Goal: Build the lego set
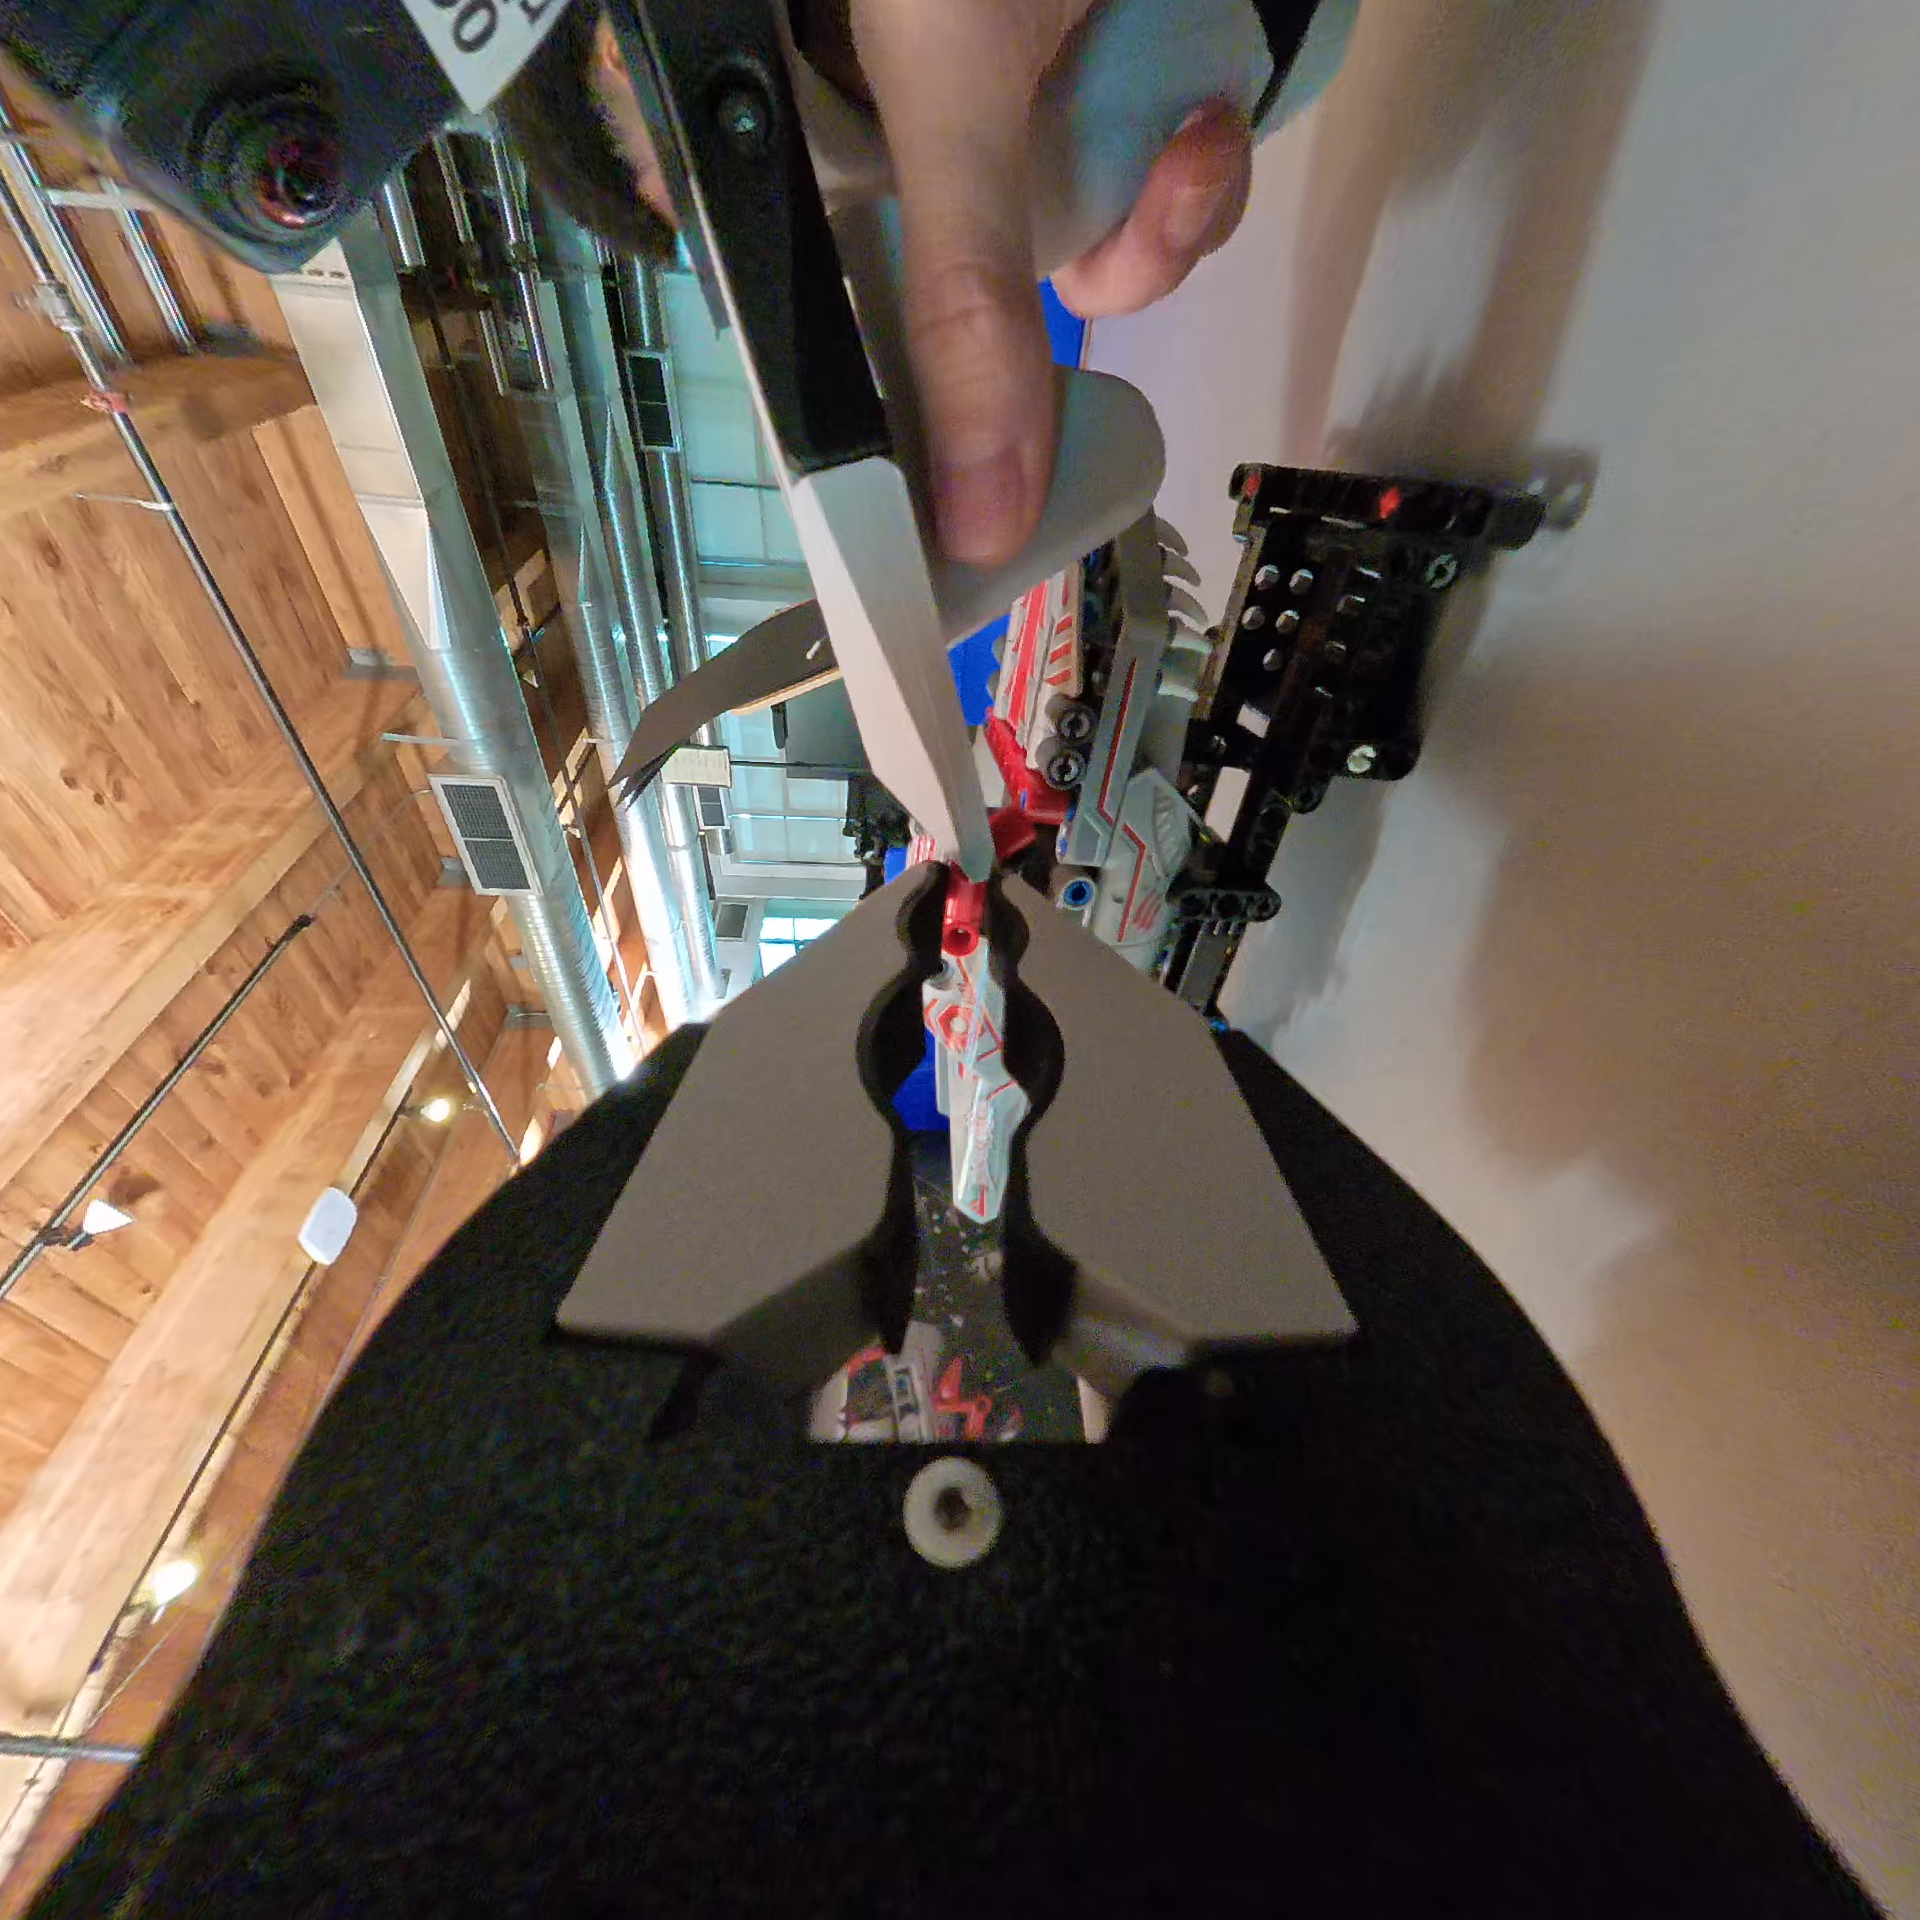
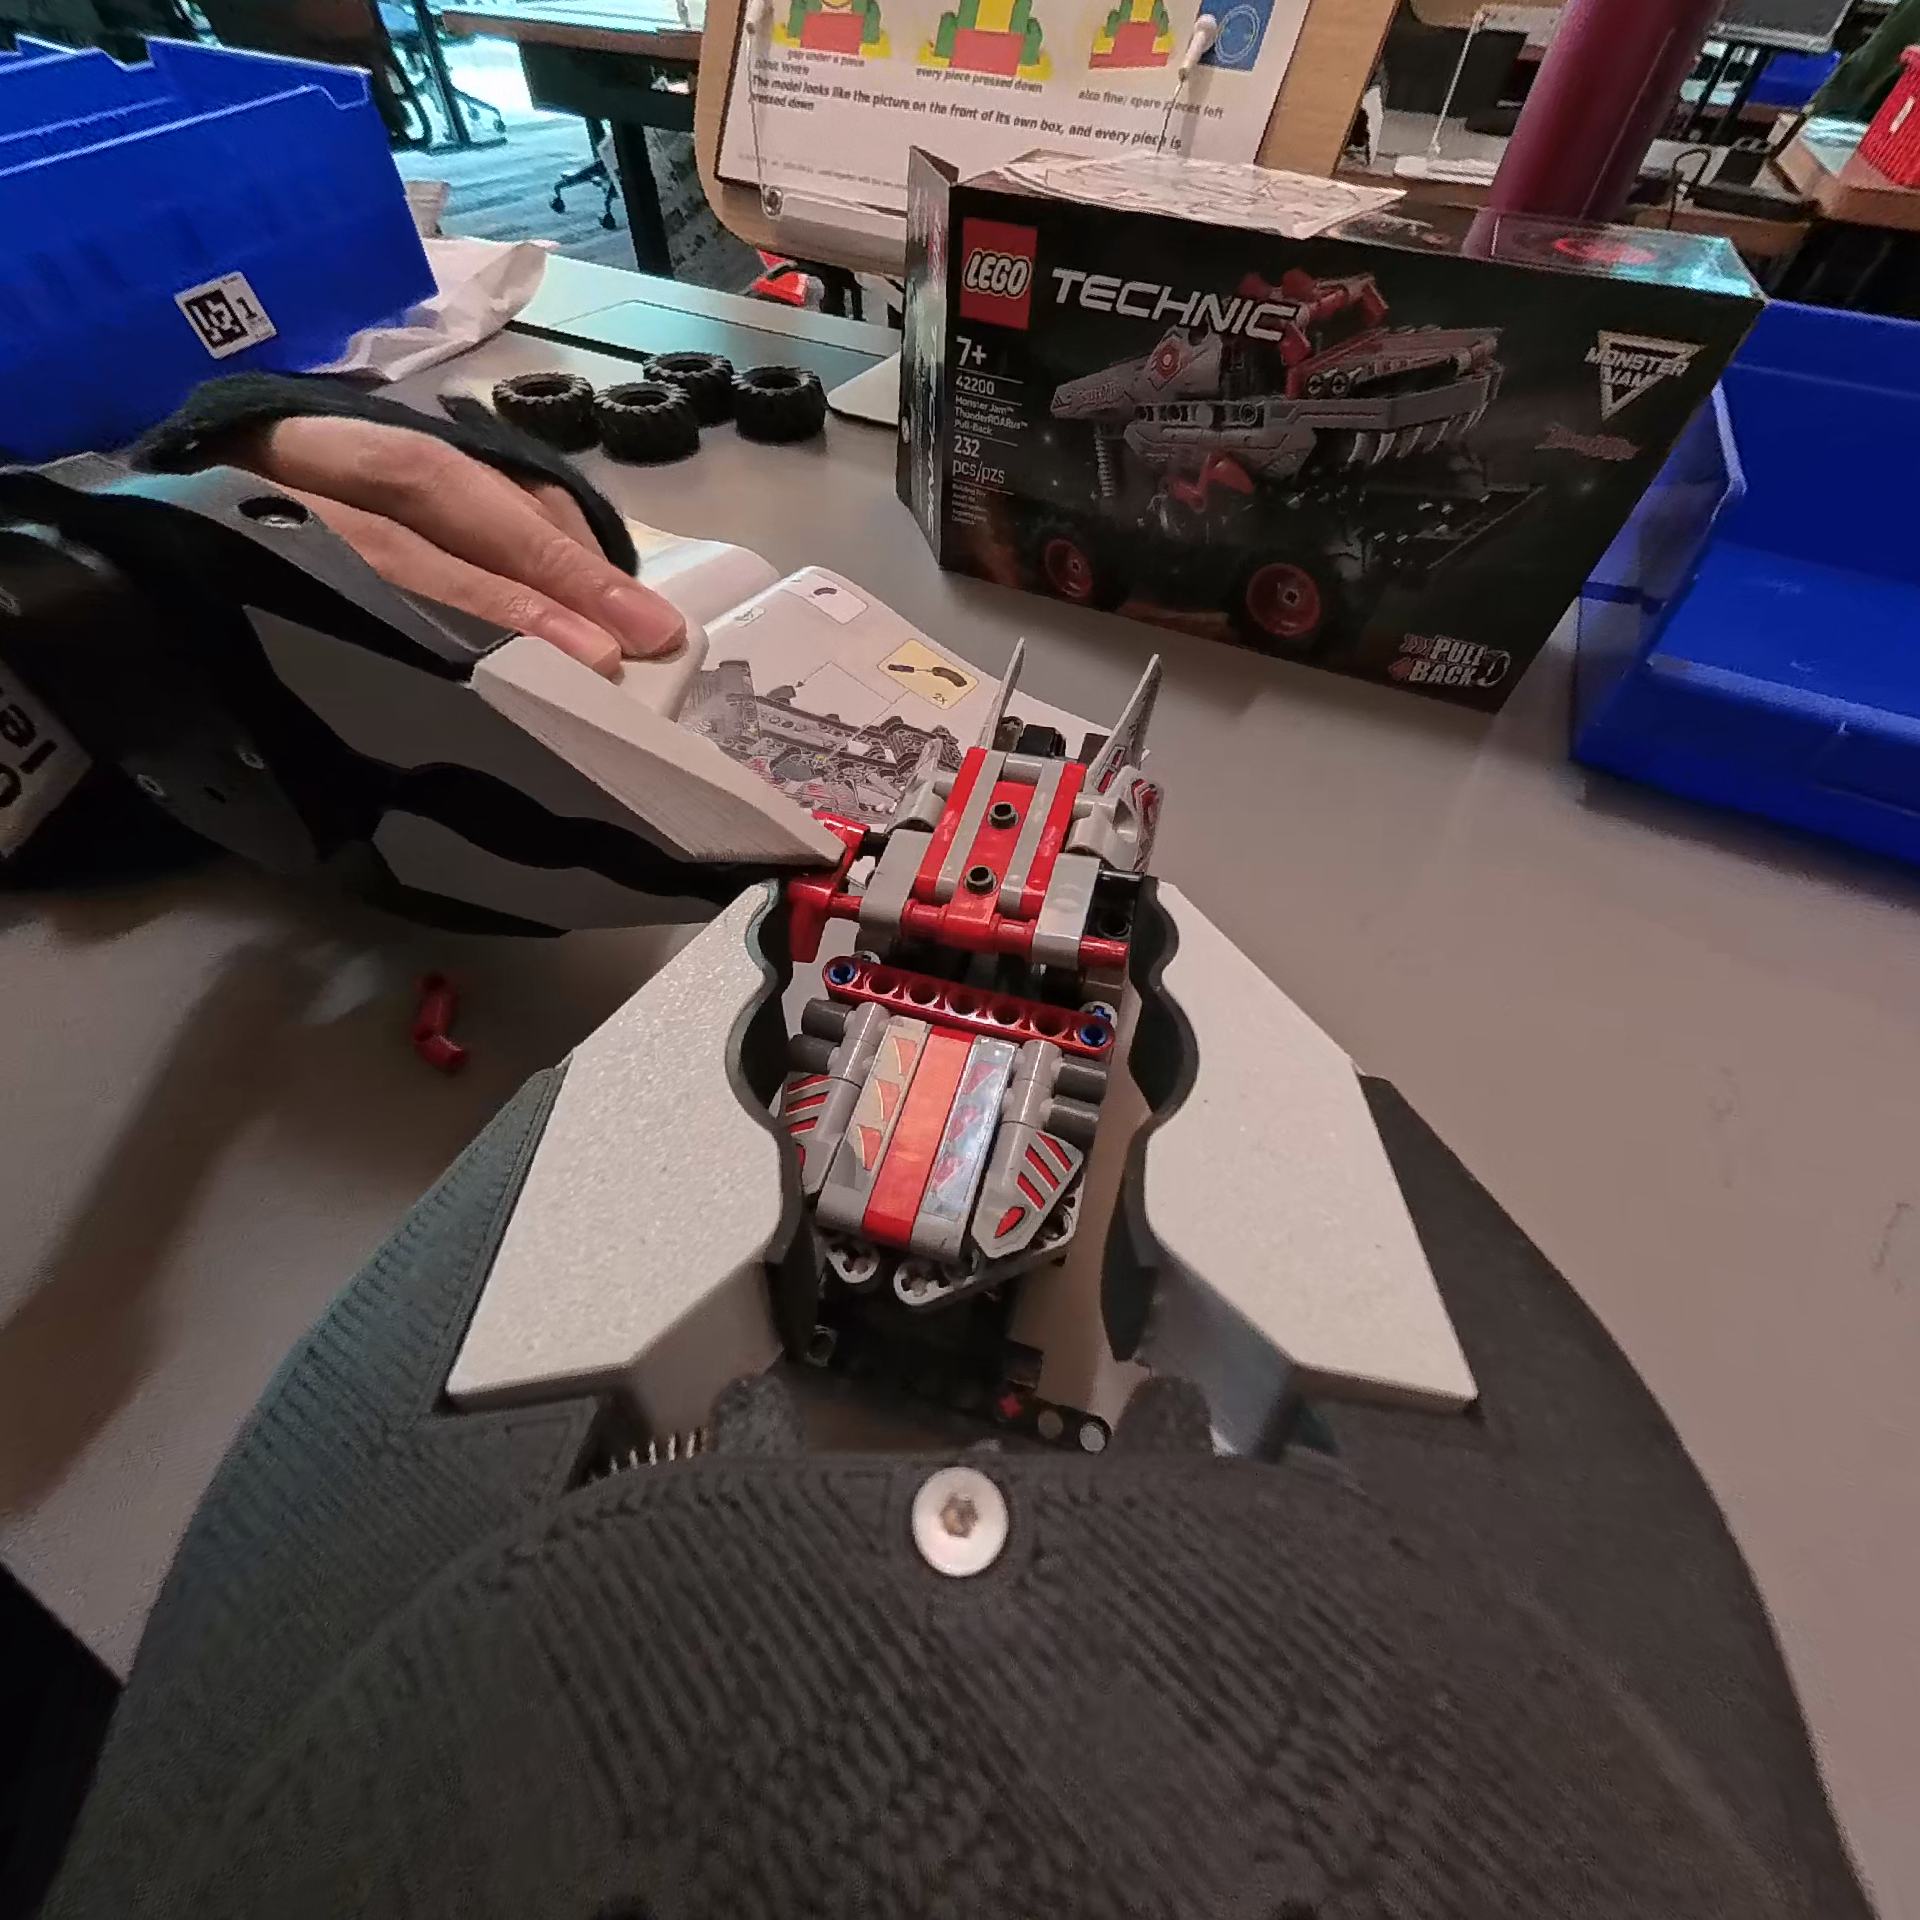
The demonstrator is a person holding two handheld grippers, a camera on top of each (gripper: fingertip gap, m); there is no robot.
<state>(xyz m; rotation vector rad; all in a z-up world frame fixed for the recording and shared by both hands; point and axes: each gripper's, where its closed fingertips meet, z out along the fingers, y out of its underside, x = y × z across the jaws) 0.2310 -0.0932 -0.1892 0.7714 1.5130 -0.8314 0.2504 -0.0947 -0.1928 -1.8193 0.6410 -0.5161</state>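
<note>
**Fitting a side panel to the truck body**

A grey table (image 2: 1351, 935) in a workshop with timber ceiling and steel ducts carried the work. At its back stood the set's box (image 2: 1320, 436), with four black tyres (image 2: 665, 400) to its left, blue bins (image 2: 1766, 644) at both sides and an open instruction booklet (image 2: 831, 686) near the middle. A loose red connector (image 2: 438, 1023) lay on the table, well apart from the model.

The right gripper (image 2: 961, 1039) was clenched around the truck body (image 2: 961, 1039), a red and grey Technic assembly held across its flanks, nose toward the camera. The left gripper (image 1: 961, 1049) was clamped on a narrow grey panel (image 1: 977, 1081) with red markings, a red pin piece (image 1: 964, 909) at its far end. In the right wrist view that gripper's tips met the body's left rear corner at a red joint.

Handling, as a judgement: the body was probably light and stiff overall, but its parts are held by friction only, and the fin-like spikes (image 2: 1132, 707) and thin panels would pop off under side load. The flank grip on the solid beams seemed the sound hold. The panel looked slim and smooth, so it could twist between the pads; gripping near its pin end would give better control for pressing it home.
</note>
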